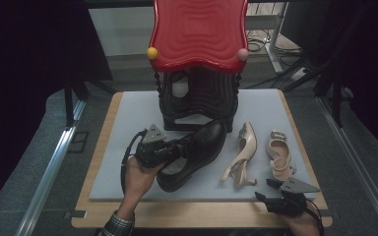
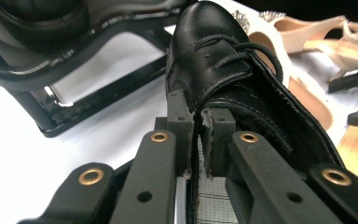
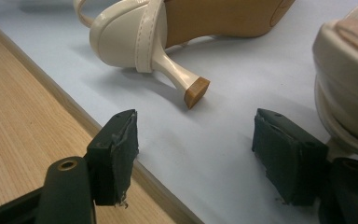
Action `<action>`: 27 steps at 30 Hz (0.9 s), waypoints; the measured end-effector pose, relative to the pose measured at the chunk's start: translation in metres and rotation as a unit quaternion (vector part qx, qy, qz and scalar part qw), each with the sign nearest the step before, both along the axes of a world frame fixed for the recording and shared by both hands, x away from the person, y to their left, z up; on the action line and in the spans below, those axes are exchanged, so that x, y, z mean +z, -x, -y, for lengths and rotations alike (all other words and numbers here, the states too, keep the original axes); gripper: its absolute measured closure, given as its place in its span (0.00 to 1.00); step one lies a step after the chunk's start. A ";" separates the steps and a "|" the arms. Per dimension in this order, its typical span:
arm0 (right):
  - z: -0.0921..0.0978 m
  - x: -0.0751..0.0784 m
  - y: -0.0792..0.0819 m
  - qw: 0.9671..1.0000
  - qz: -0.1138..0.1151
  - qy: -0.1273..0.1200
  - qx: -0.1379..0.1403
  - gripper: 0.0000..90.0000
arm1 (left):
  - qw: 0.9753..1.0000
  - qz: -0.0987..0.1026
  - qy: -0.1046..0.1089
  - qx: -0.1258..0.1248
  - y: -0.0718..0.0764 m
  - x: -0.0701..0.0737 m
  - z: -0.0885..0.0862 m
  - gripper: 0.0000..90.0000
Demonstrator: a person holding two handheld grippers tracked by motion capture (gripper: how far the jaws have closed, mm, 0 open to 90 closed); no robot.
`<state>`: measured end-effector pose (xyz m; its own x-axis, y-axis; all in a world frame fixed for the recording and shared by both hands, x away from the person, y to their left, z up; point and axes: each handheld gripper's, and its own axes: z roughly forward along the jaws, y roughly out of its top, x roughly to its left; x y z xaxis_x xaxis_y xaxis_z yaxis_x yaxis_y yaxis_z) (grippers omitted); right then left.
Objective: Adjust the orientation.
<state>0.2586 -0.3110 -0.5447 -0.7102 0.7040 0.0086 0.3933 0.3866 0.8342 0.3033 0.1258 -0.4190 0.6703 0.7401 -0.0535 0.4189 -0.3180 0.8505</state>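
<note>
Shoe [image 1: 197, 152], black leather, laced, taken here as landmark: lies on grey mat [image 1: 128, 118] just in front of dark rack [image 1: 199, 101] with red top, toe toward rack base, heel toward person. Left of shoe, left gripper [image 1: 170, 150], held in a hand: jaws closed tight on thin leather edge of collar, as left gripper view shows [image 2: 196, 140]. Risk: grip is narrow and on soft leather, so shoe may swing toe-down or slip out if lifted quickly; a tilted toe could strike the rack's lower frame [image 2: 98, 100], which stands close ahead. Lace [image 2: 233, 51] loose near the jaws; could snag. Right of shoe, near: first heel [image 1: 241, 152], beige, lying on its side; a wide swing of shoe could knock it. Further right: second heel [image 1: 279, 152], beige, upright on its sole. Far right and nearer the person, at mat's edge: right gripper [image 1: 268, 189], jaws spread wide, holding nothing [image 3: 196, 140], just short of the beige pair; a careless advance could push either heel across the mat.
</note>
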 end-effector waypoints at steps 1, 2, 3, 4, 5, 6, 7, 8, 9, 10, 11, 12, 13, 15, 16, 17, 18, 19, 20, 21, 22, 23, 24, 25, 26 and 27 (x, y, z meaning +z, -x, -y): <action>0.000 0.000 0.000 1.000 0.000 -0.001 0.000 0.35 | 1.000 0.003 0.007 0.001 0.001 0.002 -0.001 0.93; 0.000 0.000 0.000 1.000 0.000 -0.001 0.000 0.35 | 1.000 0.003 0.007 0.001 0.001 0.002 -0.001 0.93; 0.000 0.000 0.000 1.000 -0.001 -0.002 0.000 0.34 | 1.000 0.009 0.017 0.005 0.002 0.005 -0.004 0.93; 0.000 0.000 0.000 1.000 -0.001 -0.002 0.000 0.34 | 1.000 0.009 0.017 0.005 0.002 0.005 -0.004 0.93; 0.000 0.000 0.000 1.000 -0.001 -0.003 0.000 0.34 | 1.000 0.014 0.023 0.007 0.003 0.008 -0.005 0.93; 0.001 0.000 0.000 1.000 -0.002 -0.004 0.000 0.34 | 0.999 0.018 0.027 0.011 0.003 0.009 -0.006 0.93; 0.001 0.000 0.000 1.000 0.000 -0.005 0.000 0.35 | 0.999 0.025 0.035 0.018 0.002 0.012 -0.007 0.93; 0.001 0.000 0.000 1.000 0.000 -0.005 0.000 0.35 | 0.999 0.025 0.035 0.018 0.002 0.012 -0.007 0.93; 0.001 0.000 0.000 1.000 0.000 -0.005 0.001 0.34 | 0.999 0.029 0.041 0.022 0.001 0.014 -0.007 0.93; 0.001 0.000 0.000 1.000 0.000 -0.005 0.001 0.34 | 0.998 0.034 0.043 0.026 0.000 0.016 -0.007 0.93; 0.001 0.000 0.000 1.000 -0.001 -0.006 0.000 0.34 | 0.998 0.038 0.049 0.032 -0.001 0.017 -0.007 0.93; 0.001 0.000 0.000 1.000 -0.001 -0.006 0.000 0.34 | 0.997 0.041 0.054 0.037 -0.003 0.019 -0.006 0.93; 0.001 0.000 0.000 1.000 -0.001 -0.006 0.000 0.34 | 0.996 0.048 0.063 0.046 -0.006 0.021 -0.005 0.93; 0.001 0.000 0.000 1.000 -0.003 -0.007 0.000 0.34 | 0.994 0.052 0.074 0.058 -0.011 0.025 -0.003 0.93; 0.001 0.000 0.000 1.000 -0.003 -0.007 0.000 0.34 | 0.993 0.055 0.077 0.063 -0.013 0.026 -0.003 0.93; 0.001 0.000 0.000 1.000 -0.003 -0.007 0.000 0.34 | 0.993 0.055 0.077 0.063 -0.013 0.026 -0.003 0.93; 0.001 0.000 0.000 1.000 -0.003 -0.007 0.000 0.34 | 0.992 0.062 0.078 0.075 -0.017 0.028 0.000 0.93; 0.001 0.000 0.000 1.000 -0.004 -0.007 0.000 0.34 | 0.992 0.063 0.076 0.081 -0.020 0.029 0.002 0.93; 0.001 0.000 0.000 1.000 -0.004 -0.007 0.000 0.34 | 0.991 0.065 0.076 0.087 -0.023 0.030 0.004 0.93; 0.001 0.000 0.000 1.000 -0.004 -0.007 0.000 0.34 | 0.991 0.065 0.076 0.087 -0.023 0.030 0.004 0.93; 0.001 0.000 0.000 1.000 -0.003 -0.007 0.000 0.34 | 0.991 0.067 0.075 0.093 -0.026 0.030 0.005 0.93; 0.001 0.000 0.000 1.000 -0.003 -0.007 0.000 0.34 | 0.989 0.069 0.080 0.105 -0.033 0.029 0.009 0.93; 0.001 0.000 0.000 1.000 -0.004 -0.007 0.000 0.34 | 0.989 0.069 0.080 0.105 -0.033 0.029 0.009 0.93; 0.001 0.000 0.000 1.000 -0.002 -0.007 0.001 0.34 | 0.987 0.075 0.086 0.117 -0.040 0.028 0.013 0.93; 0.001 0.000 0.000 1.000 -0.002 -0.007 0.001 0.34 | 0.985 0.076 0.090 0.124 -0.043 0.027 0.015 0.93; 0.001 0.000 0.000 1.000 -0.002 -0.007 0.001 0.34 | 0.985 0.076 0.090 0.124 -0.043 0.027 0.015 0.93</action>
<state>0.2590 -0.3118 -0.5452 -0.7116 0.7023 0.0214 0.3958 0.3756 0.8380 0.3462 0.1104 -0.3919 0.4813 0.8693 -0.1123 0.3278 -0.0596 0.9429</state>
